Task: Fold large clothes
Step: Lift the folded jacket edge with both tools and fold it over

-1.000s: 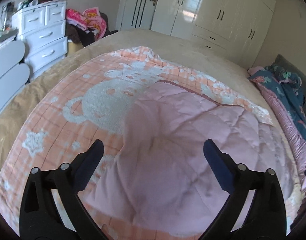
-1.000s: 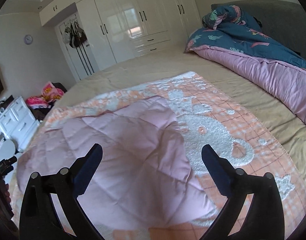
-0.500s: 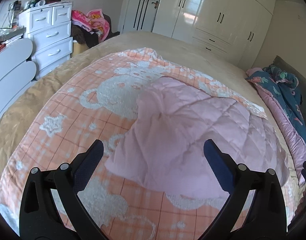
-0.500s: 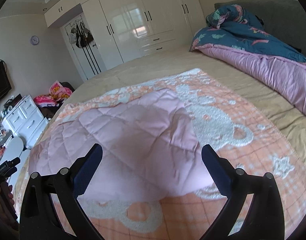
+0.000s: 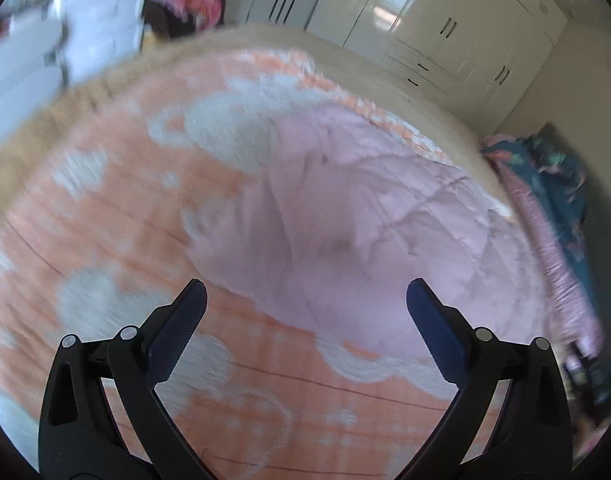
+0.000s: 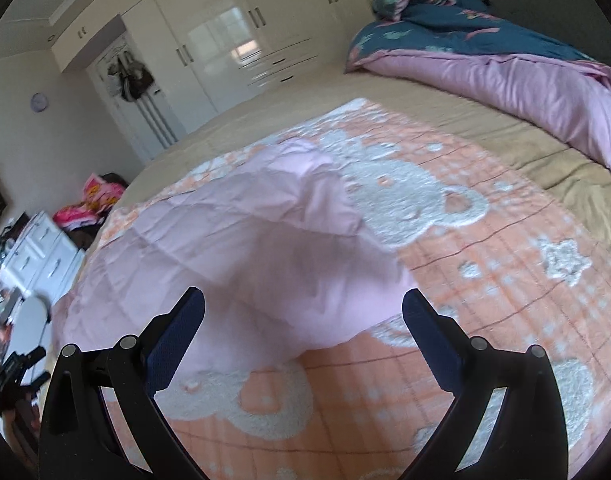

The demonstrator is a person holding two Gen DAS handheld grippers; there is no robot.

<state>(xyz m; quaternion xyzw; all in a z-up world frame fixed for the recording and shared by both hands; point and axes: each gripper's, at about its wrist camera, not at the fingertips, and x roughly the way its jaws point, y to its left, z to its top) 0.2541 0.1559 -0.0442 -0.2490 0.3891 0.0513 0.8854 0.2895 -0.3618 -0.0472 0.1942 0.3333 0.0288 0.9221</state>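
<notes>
Fingers of left gripper (image 5: 305, 304) spread wide, empty; right gripper (image 6: 303, 304) likewise spread, empty. Pink quilt (image 6: 241, 256), partly folded, lay on orange blanket (image 6: 485, 280) atop bed (image 6: 445, 120). Left view motion-blurred. Next step, by judgement: pinch quilt's near edge at both corners, lift evenly, avoid snagging blanket. Both grippers hovered above near edge, angled down, apart from cloth.

Both grippers — left gripper (image 5: 306, 302) and right gripper (image 6: 303, 302) — black frames, navy-padded jaws (silver rivets).
</notes>
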